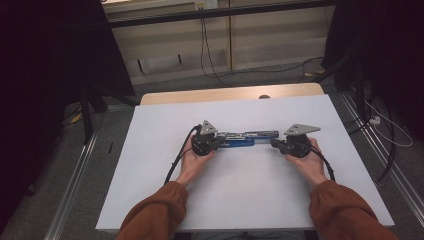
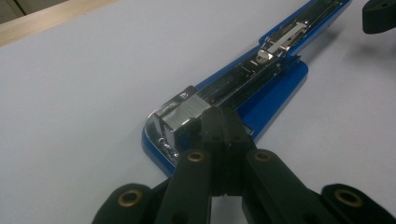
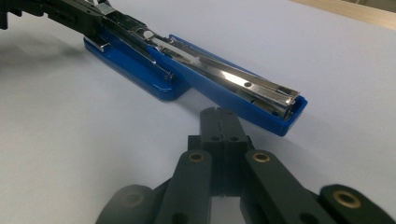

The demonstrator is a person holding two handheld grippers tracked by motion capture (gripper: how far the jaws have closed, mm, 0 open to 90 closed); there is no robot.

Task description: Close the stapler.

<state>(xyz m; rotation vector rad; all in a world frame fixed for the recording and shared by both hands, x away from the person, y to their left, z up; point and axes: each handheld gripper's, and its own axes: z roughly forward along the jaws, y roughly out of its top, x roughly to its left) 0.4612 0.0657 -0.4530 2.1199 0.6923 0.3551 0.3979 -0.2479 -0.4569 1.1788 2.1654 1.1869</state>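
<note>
— Where's the stapler?

— The blue stapler (image 1: 239, 138) lies swung fully open, about the middle of my white table (image 1: 165, 200), a little nearer the far edge than the near one. It runs lengthwise between my two hands, parallel to the near edge.

— What's your left gripper doing?

— My left gripper (image 2: 223, 122) has its jaws pressed together with no gap showing, and the tips sit right against the stapler's metal magazine, at the end where a block of staples (image 2: 185, 112) shows. Whether they pinch anything there I cannot tell; they meet flat, so I would call it closed on nothing. My left hand (image 1: 192, 160) holds it from the near side.

— And the right?

— My right gripper (image 3: 219, 119) is likewise closed tight, jaws touching along their whole length, holding nothing. Its tips rest just beside the stapler's flipped-out blue arm, near that arm's end, apart from it. My right hand (image 1: 310, 165) sits toward the right edge of the table.

— Anything else around?

— A wooden strip (image 1: 230, 93) shows along the far edge of the table, and cables (image 1: 210, 55) hang down beyond it.
</note>
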